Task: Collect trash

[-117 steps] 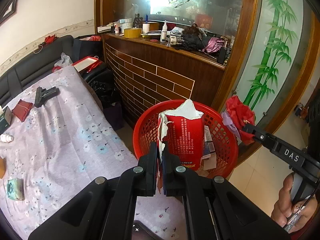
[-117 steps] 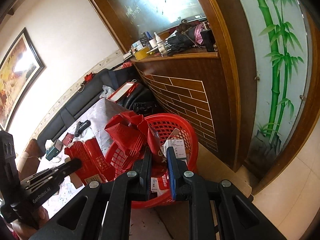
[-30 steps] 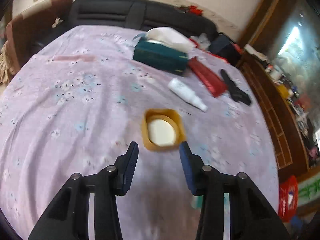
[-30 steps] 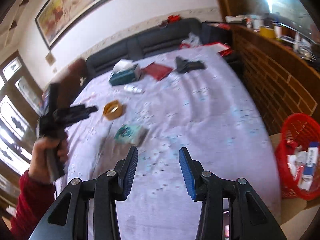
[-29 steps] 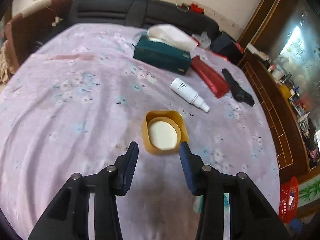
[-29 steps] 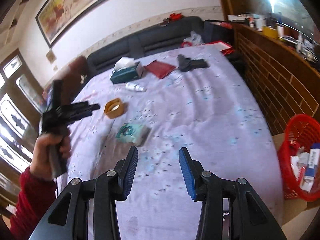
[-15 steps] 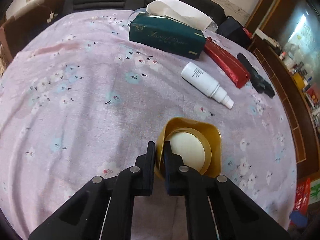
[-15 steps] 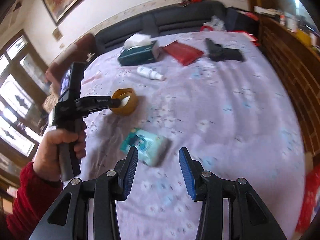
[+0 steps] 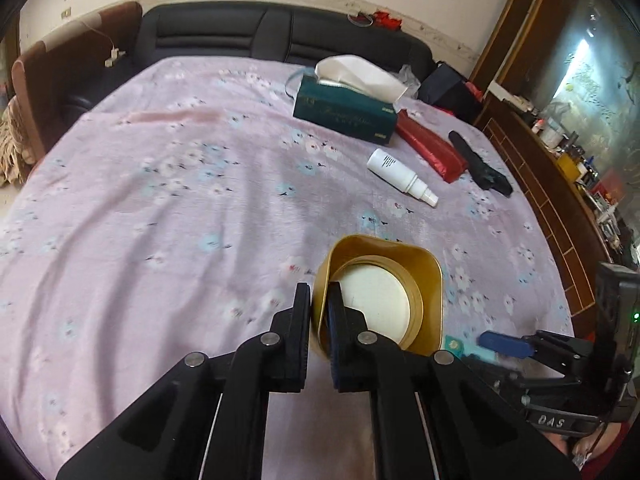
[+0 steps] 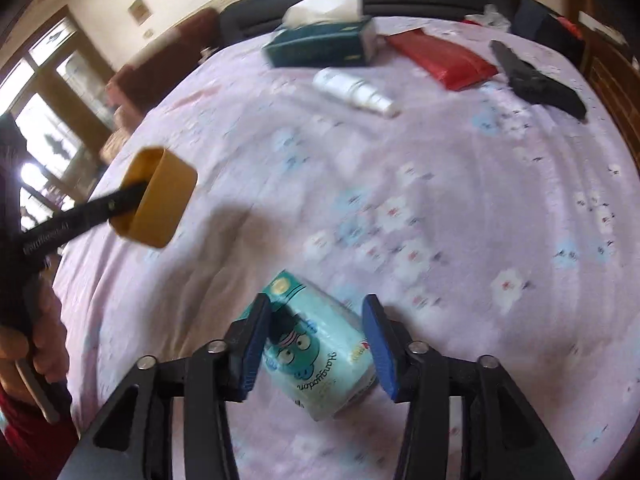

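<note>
The bed (image 9: 168,184), spread with a floral sheet, carries the clutter. The green tissue box (image 9: 344,110) has one tissue sticking up. The teal tissue pack (image 10: 316,352) lies between the right tool (image 10: 316,344) (jaws opening, not pressing). The left tool (image 9: 318,320) clamps the gold tub (image 9: 384,300) by its wall, lifted for binning; inside, a white disc.

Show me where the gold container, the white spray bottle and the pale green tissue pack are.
gold container (image 9: 430,276): left wrist view, far wall.
white spray bottle (image 9: 394,170): left wrist view, body.
pale green tissue pack (image 10: 320,356): right wrist view, printed front.
</note>
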Tool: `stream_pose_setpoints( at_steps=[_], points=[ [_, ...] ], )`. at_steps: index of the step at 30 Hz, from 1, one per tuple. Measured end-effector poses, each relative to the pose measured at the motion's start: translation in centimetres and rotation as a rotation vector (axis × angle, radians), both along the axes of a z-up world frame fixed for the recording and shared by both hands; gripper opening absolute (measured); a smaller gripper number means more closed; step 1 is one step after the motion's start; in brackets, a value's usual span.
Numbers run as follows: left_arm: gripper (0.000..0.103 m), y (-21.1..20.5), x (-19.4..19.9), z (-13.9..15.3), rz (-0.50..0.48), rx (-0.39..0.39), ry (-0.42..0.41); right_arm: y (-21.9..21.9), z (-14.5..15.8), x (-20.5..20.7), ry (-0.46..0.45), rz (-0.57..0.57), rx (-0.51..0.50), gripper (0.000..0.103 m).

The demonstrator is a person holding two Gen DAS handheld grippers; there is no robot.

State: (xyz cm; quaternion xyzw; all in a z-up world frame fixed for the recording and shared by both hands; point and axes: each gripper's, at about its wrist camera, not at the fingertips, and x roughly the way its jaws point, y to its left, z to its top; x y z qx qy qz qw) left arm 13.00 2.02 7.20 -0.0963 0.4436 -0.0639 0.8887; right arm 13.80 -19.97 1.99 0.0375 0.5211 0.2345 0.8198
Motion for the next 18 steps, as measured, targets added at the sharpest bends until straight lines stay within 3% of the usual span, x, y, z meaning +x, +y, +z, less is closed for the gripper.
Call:
stream_pose_setpoints(
  at_steps=[2,9,14,18],
  points=[
    [0.007,0.3,-1.1,0.5,-0.011,0.001,-0.015,1.0,0.1,-1.3,-0.024,0.039,-0.045,0.064],
    [0.007,0.0,-4.4,1.7,-0.041,0.006,-0.058,3.9,-1.3,-5.0,-0.126,0.128,-0.288,0.064],
    [0.007,-0.9,-6.5,2.0,-0.057,0.009,-0.079,2.5,-0.7,-6.2,-0.096,0.041,-0.255,0.035],
    [0.007,-1.9,-8.5,2.0,-0.076,0.005,-0.088,1.3,0.4,-8.7,-0.099,-0.044,-0.226,0.032]
  ],
)
